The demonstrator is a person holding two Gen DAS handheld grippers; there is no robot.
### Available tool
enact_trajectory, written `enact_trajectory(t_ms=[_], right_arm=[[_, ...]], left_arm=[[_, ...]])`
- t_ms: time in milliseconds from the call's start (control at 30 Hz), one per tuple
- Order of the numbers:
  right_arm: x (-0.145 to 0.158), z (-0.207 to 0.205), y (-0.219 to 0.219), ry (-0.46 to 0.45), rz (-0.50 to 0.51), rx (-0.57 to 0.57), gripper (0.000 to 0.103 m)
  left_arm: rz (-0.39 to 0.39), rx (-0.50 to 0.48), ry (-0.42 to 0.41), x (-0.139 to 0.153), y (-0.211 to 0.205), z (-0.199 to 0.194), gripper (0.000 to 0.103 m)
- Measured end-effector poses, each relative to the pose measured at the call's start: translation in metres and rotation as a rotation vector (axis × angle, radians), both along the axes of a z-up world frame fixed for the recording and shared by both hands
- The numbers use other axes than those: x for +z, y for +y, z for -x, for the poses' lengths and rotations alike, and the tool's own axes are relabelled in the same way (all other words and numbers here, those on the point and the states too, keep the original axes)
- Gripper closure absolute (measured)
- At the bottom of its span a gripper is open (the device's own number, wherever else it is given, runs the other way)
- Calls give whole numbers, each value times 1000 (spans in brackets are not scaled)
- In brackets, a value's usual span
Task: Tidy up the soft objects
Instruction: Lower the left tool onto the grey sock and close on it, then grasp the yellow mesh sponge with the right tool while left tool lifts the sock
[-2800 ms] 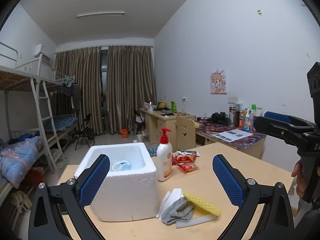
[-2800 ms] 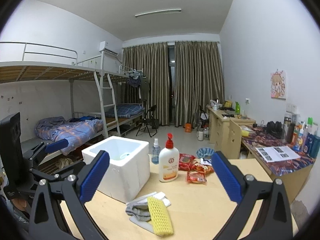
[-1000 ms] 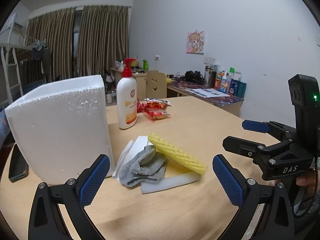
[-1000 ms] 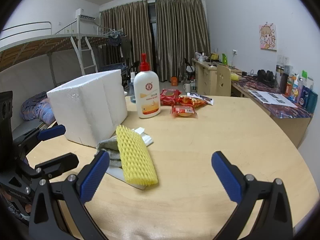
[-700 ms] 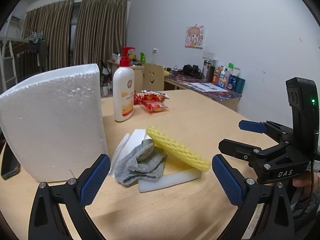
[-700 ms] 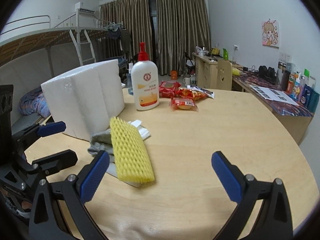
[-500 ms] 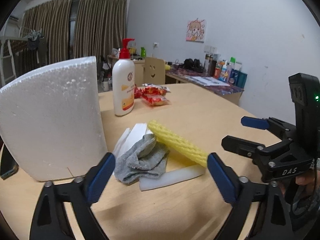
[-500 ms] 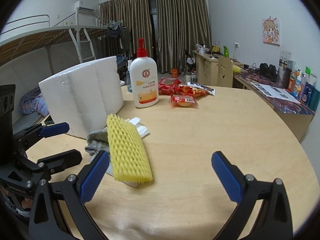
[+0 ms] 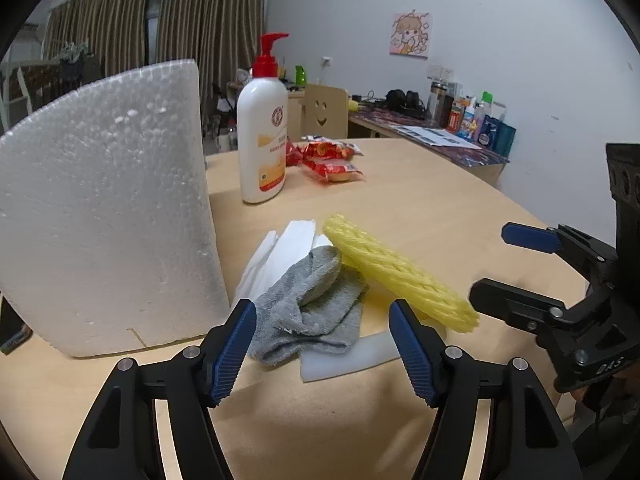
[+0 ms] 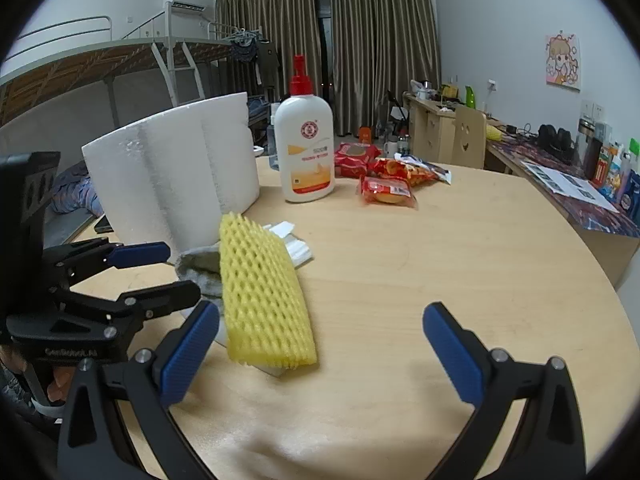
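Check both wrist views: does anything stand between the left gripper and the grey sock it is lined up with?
Nothing visible does. The left gripper, its jaws just closing, frames the grey sock with bare table in front. The yellow foam net lies to the sock's right, overlapping the pile's far edge only.

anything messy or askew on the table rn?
Yes: the soft items sit in a loose heap beside the foam box. The grey sock is crumpled over white foam sheets, and the yellow foam net lies propped at a slant across them. No spills or damage visible.
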State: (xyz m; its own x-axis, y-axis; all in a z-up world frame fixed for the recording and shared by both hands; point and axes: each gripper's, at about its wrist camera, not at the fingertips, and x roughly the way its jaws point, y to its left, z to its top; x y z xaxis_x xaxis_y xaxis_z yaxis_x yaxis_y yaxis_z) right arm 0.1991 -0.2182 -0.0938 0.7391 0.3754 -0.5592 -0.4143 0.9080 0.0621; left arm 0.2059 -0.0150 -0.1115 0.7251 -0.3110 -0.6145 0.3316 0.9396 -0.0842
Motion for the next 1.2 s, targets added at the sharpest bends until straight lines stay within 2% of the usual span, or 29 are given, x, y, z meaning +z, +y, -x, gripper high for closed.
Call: enact_trajectory(t_ms=[233,333,533,600,867,1033,1200], right_arm=[[-2,-7,-2,10,-6,12,0],[-3,-10,0,18,-4,20,0],[-7,-17,1,35,2,24,0],[-9,-19,2,41,7,27,0],[-14,-27,6,72,28,26,0],[-15,-29,11,88,47,27,0],[-16,-32,18,117,61,34,0]], left_arm=[[1,15,60,-7,4,-16,40],[-7,20,73,-9,4,-21,45],[-28,15,96,-13,0,-28,58],[-26,13,102,-13,1,-29,68],[-6,7,103,-13,4,-27,85],[10,-25,94,-10,5,-22,86],[18,-18,88,-9,8,-20,86]])
